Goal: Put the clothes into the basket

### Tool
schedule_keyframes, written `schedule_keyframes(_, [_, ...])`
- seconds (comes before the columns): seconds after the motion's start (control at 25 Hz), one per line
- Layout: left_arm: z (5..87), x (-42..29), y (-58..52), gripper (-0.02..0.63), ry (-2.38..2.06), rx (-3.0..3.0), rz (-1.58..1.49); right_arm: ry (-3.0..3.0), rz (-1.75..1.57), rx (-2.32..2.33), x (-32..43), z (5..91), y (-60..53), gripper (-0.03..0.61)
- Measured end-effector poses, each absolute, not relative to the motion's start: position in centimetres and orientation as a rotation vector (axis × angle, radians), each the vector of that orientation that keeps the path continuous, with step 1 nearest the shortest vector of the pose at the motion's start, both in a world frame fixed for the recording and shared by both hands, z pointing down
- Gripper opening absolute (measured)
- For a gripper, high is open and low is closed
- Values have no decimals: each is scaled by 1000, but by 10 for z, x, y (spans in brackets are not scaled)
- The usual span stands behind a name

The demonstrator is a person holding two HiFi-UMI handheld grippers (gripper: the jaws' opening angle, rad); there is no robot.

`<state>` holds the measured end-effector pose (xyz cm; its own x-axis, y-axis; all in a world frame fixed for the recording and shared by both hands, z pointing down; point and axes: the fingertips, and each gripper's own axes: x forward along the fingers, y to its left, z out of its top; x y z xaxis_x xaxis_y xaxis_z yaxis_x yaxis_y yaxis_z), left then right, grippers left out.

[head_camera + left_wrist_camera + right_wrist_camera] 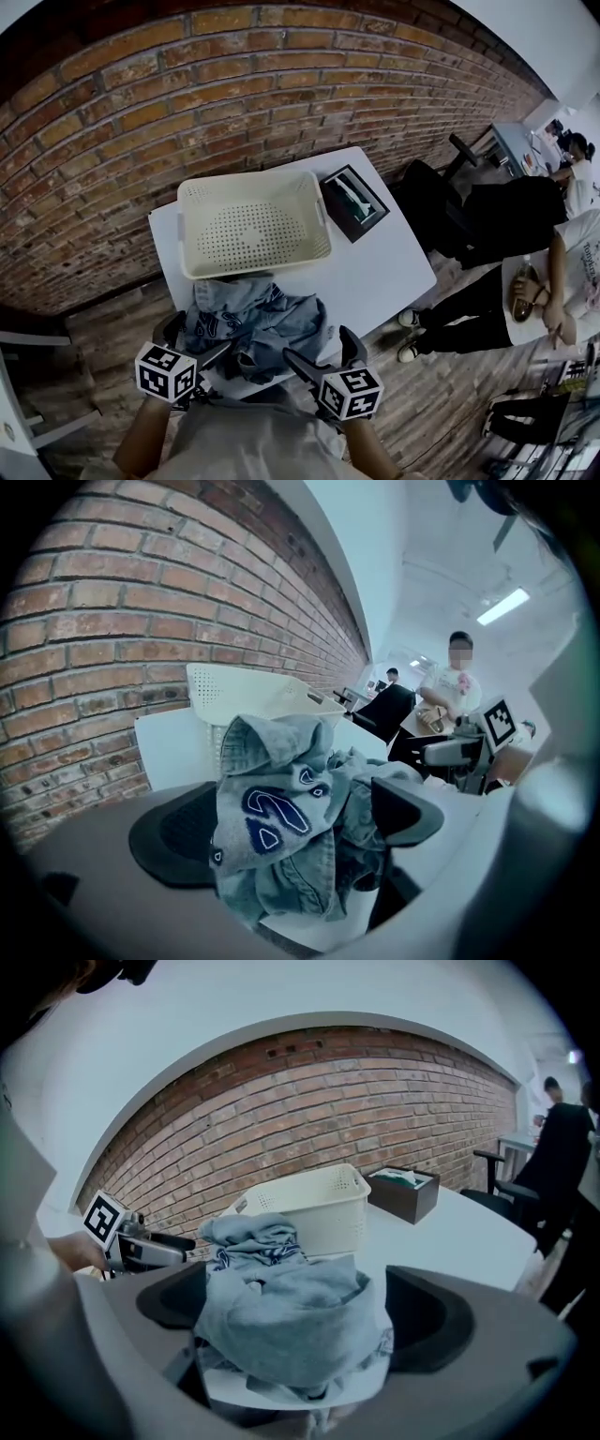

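While left gripper (195,342) and right gripper (326,354) gape, crumpled blue-grey denim garment (258,323) lies lengthwise along white tabletop's (375,272) near edge, unpinched between both jaw pairs.

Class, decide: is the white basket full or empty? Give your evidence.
Empty. The basket shows a bare perforated floor in the head view; the denim garment lies crumpled outside, by its near wall.
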<state>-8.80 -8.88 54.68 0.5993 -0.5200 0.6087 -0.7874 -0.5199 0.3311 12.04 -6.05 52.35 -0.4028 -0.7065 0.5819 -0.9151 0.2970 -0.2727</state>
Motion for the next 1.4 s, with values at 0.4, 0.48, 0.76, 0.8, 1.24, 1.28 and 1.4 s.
schedule_keyframes(0.4, [588,-101,-95,537,-961,2130,728,-2091,898,1332,128,574,-63,578])
schedule_keyframes(0.48, [598,-99,-95,541,-940,2128,800,-2054,941,1306,130,588,-63,578])
schedule_keyframes(0.76, [632,-80,-91,569,-807,2062,899,-1971,1194,1262,135,631,-62,581])
schedule_keyframes(0.8, [637,-77,-90,572,-790,2055,916,-1964,1230,1252,135,637,-62,581])
schedule_keyframes(1.24, [678,-51,-80,583,-670,1954,977,-1963,1440,957,103,665,-61,581])
schedule_keyframes(1.28, [679,-51,-80,581,-670,1952,978,-1963,1435,940,100,666,-62,581])
schedule_keyframes(1.4, [679,-47,-82,581,-671,1960,965,-1954,1393,869,90,668,-65,580])
